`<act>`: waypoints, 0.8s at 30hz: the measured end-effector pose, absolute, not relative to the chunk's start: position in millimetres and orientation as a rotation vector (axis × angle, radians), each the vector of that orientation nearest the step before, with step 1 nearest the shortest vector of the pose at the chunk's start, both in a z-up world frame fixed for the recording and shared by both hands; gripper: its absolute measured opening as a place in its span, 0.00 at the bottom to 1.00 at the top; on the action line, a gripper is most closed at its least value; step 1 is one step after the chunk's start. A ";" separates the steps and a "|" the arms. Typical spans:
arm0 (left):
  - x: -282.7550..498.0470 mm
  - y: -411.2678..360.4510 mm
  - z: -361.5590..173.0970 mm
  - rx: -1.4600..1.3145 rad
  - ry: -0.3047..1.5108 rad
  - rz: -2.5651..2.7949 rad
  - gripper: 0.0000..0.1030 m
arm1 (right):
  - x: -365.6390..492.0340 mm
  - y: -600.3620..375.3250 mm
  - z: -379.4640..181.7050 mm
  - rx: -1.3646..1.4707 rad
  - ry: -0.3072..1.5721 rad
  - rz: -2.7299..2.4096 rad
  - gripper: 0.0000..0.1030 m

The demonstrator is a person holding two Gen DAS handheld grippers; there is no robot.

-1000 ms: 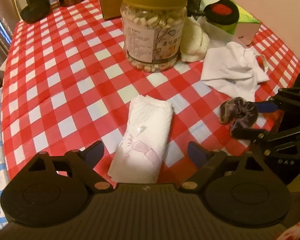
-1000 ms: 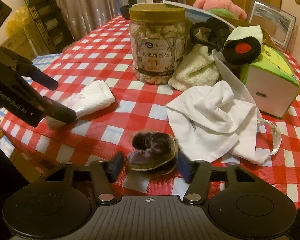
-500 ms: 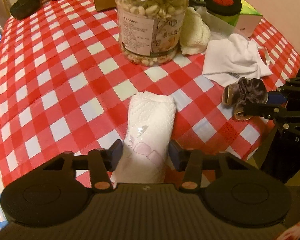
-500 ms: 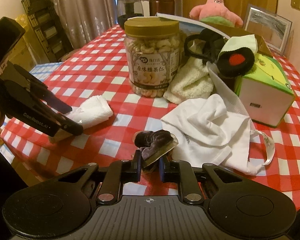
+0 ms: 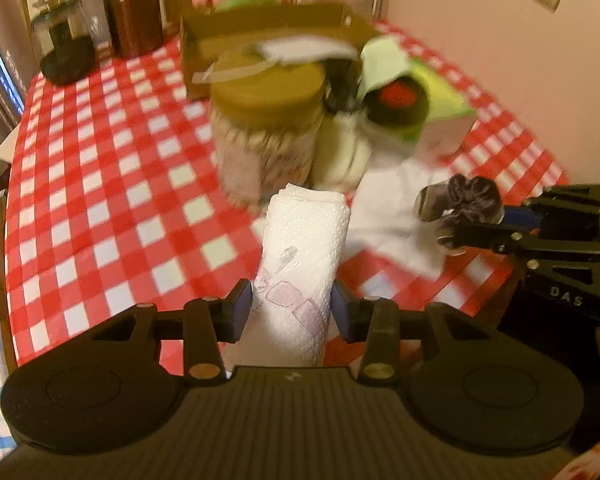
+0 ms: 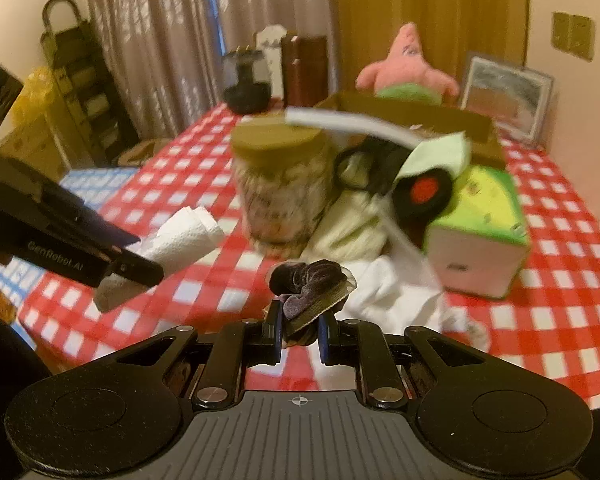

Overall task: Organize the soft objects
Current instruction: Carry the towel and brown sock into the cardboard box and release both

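Soft things are in both grips at once. Nearest in the left wrist view, the folded white paper-textured cloth with a faint pink print (image 5: 300,276) stands clamped between the blue pads of the left gripper (image 5: 292,310), whose jaws have just been closing on it; only its near end is pinched, and the rest rises free above the red-and-white checked tablecloth (image 5: 112,200). In the right wrist view the dark purple velvet scrunchie with an olive trim (image 6: 308,288) is squeezed by the right gripper (image 6: 299,338), its jaws likewise just closed; most of the ring bulges out past the pads.

Risks, as I judge them: the cloth is held by one end, so a quick swing could let it unroll or slide out. The scrunchie is springy and caught by a small bite, so it could pop loose. Both tools sit close together and could knock each other.

Farther on stand a clear plastic jar of nuts with a tan lid (image 6: 280,184), a crumpled white fabric piece (image 5: 396,216), a cream terry towel (image 6: 348,228) and a green-and-white box (image 6: 480,240), all blurred. Carrying low over them could tip the jar or drag the fabric. An open brown cardboard box (image 6: 412,116) behind looks the likely destination, with a pink plush starfish (image 6: 408,64) beyond it.
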State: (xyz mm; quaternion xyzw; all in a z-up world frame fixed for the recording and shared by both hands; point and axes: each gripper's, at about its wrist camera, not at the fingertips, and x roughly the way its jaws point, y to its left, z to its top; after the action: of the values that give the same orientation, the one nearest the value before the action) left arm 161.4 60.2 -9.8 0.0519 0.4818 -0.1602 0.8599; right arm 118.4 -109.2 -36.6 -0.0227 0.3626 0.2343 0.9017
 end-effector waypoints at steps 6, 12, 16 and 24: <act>181.9 36.5 35.4 0.033 0.923 -0.346 0.38 | 127.9 -137.5 10.8 -0.014 0.688 0.463 0.17; 234.0 8.6 76.0 0.027 0.852 -0.344 0.38 | 164.0 -167.3 56.1 -0.057 0.622 0.426 0.17; 284.1 -4.1 90.6 0.030 0.829 -0.323 0.38 | 209.2 -185.3 68.7 -0.071 0.618 0.408 0.17; 386.5 -9.7 85.6 0.061 0.850 -0.260 0.38 | 312.8 -204.7 63.5 -0.096 0.644 0.401 0.17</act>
State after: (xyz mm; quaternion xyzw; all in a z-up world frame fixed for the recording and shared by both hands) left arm 386.5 -9.7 85.6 0.0296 0.4113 -0.1255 0.9023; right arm 312.8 -204.7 63.5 -0.0468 0.3143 0.1958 0.9277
